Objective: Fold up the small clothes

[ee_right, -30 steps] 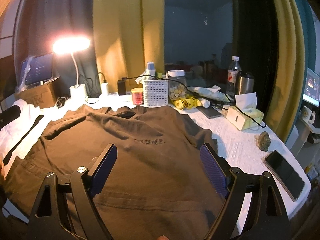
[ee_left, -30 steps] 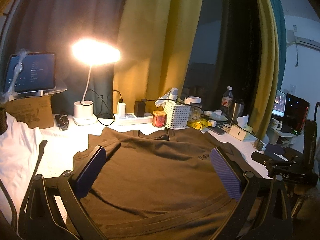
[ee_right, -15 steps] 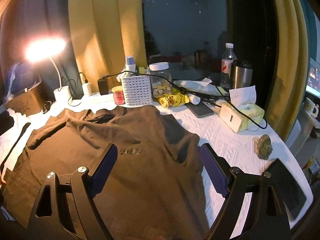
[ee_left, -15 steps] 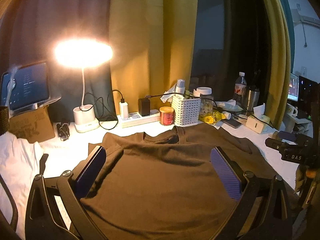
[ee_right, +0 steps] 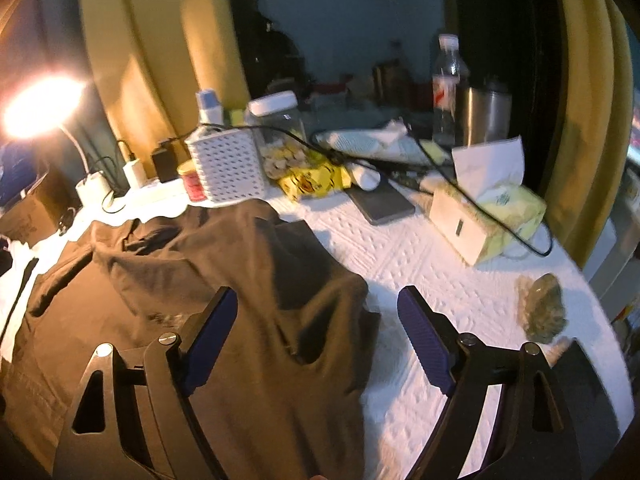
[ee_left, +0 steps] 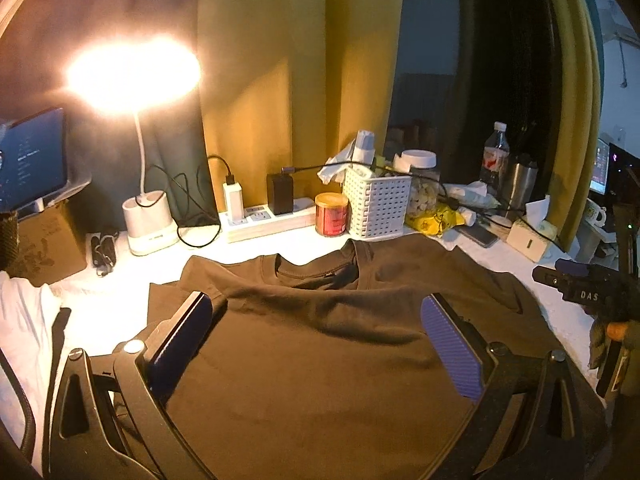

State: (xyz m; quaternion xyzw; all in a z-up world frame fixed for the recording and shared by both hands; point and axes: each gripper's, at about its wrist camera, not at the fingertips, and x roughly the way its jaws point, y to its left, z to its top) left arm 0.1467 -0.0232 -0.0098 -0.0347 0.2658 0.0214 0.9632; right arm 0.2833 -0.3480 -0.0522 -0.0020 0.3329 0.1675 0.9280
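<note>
Ok, dark brown tee [ee_left: 320, 352] lies spread on the white textured tablecloth [ee_right: 436, 264], neckline [ee_left: 316, 270] at the far side, twd the clutter row. Left-wrist view: body mostly flat, soft ridge running across just below the collar, left sleeve spread out near the lamp base [ee_left: 150, 222]. Right-wrist view: right side of the tee is bunched, deep folds + shadowed pockets, edge draped unevenly, some small dark print on the chest, too blurred to read.

My left gripper [ee_left: 320, 352] hangs over the tee's mid-body, jaws wide apart, nothing between the pads, fabric just shows thru the gap. My right gripper [ee_right: 316, 336] is also spread wide, holding nothing; left pad sits over the bunched right edge of the tee, right pad over bare tablecloth. Can't tell if either pad touches cloth.

Behind the tee: white basket [ee_left: 378, 202], red tin [ee_left: 331, 215], power strip [ee_left: 266, 220], tissue box [ee_right: 492, 216], phone [ee_right: 380, 202]. White garment [ee_left: 24, 320] lies off the tee's left side.
</note>
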